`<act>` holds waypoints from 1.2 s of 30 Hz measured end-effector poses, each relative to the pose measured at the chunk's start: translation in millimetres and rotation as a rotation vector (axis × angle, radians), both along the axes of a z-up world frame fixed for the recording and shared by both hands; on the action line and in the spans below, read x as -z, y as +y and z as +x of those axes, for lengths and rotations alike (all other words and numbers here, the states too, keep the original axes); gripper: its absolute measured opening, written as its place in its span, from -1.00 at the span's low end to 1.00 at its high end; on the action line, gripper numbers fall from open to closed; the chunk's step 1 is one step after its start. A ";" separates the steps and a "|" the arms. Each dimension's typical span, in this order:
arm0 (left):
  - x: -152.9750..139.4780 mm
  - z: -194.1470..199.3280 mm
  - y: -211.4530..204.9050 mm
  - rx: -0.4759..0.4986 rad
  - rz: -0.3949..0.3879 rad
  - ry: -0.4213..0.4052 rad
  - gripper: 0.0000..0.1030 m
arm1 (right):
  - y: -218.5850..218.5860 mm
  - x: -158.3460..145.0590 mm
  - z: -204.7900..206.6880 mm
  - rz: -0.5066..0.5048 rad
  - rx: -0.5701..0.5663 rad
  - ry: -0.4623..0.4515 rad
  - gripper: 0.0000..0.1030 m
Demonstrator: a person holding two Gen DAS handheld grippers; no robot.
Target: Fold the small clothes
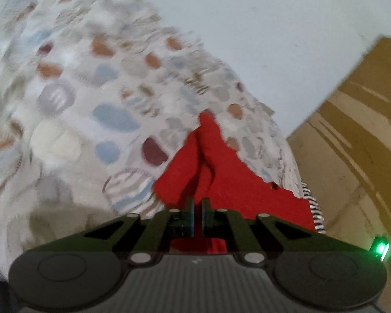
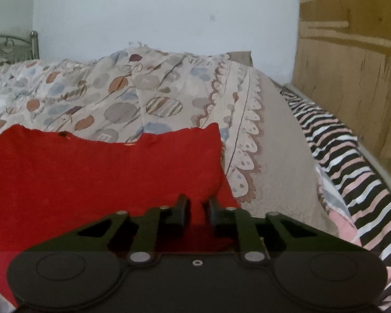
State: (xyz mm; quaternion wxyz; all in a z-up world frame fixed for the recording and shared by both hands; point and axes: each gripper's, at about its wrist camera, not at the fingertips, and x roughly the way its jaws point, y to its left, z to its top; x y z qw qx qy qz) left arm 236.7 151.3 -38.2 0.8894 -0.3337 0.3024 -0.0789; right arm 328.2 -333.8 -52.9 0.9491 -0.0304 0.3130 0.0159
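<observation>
left gripper (image 1: 198, 203) pinched on red cloth (image 1: 216, 167), bunched into a ridge over patterned quilt (image 1: 78, 91). right gripper (image 2: 197, 210) narrowly parted astride the cloth's near edge; only there: striped sheet (image 2: 352, 172), metal bedframe (image 2: 13, 45) far left.

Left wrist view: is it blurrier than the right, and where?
Left wrist view: yes, motion smear across the patterned quilt; the red garment and left hand-held gripper stay fairly sharp. Right wrist view: quilt print crisp, striped fabric only slightly soft. Both: flat dim light, fisheye bending, dark corners.
</observation>
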 end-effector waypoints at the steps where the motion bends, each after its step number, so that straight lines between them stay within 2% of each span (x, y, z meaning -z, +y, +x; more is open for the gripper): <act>1: 3.5 1.2 2.5 -0.007 -0.028 0.025 -0.93 | 2.2 2.0 -1.8 -0.013 0.004 -0.006 -0.72; 4: 10.6 6.1 3.2 -0.002 -0.020 0.078 -0.93 | 3.6 9.6 -4.9 -0.011 0.009 -0.003 -0.72; 10: 5.0 0.2 -8.4 0.014 0.054 0.020 -0.92 | 6.7 10.3 -10.0 -0.043 -0.002 -0.017 -0.71; 17: 5.2 2.2 -16.5 0.016 0.104 0.042 -0.79 | 13.5 15.4 -11.9 -0.105 -0.010 -0.043 -0.53; 19: 3.9 0.9 -18.1 0.014 0.117 0.034 -0.63 | 13.0 15.9 -12.8 -0.108 0.000 -0.051 -0.46; 20: 3.0 0.2 -18.8 0.012 0.126 0.031 -0.30 | 11.9 15.0 -13.0 -0.103 0.007 -0.053 -0.40; 21: 2.1 -0.7 -19.0 0.006 0.132 0.027 0.18 | 10.4 13.4 -13.6 -0.097 0.014 -0.057 -0.30; 22: 0.6 -2.2 -19.0 -0.001 0.134 0.016 0.37 | 9.0 10.0 -15.9 -0.086 0.031 -0.073 -0.19; 23: -1.8 -4.1 -19.2 -0.010 0.134 -0.003 0.61 | 7.8 5.2 -20.6 -0.074 0.057 -0.107 0.20; 24: -4.0 -6.4 -19.4 -0.018 0.138 -0.027 0.77 | 7.2 -0.4 -27.5 -0.064 0.076 -0.155 0.65; 26: -6.5 -8.9 -21.1 -0.028 0.152 -0.061 0.96 | 11.2 -11.8 -43.5 -0.071 0.068 -0.264 0.99; 28: -8.0 -7.8 -24.1 -0.034 0.171 -0.065 0.99 | 24.6 -19.9 -53.8 -0.129 0.015 -0.319 0.99; 31: -6.7 -3.0 -28.6 -0.042 0.200 -0.040 0.99 | 49.4 -23.3 -62.2 -0.213 -0.083 -0.341 0.99; 36: -2.4 6.2 -26.9 -0.083 0.233 -0.002 0.99 | 85.1 -21.5 -66.3 -0.216 -0.182 -0.333 0.99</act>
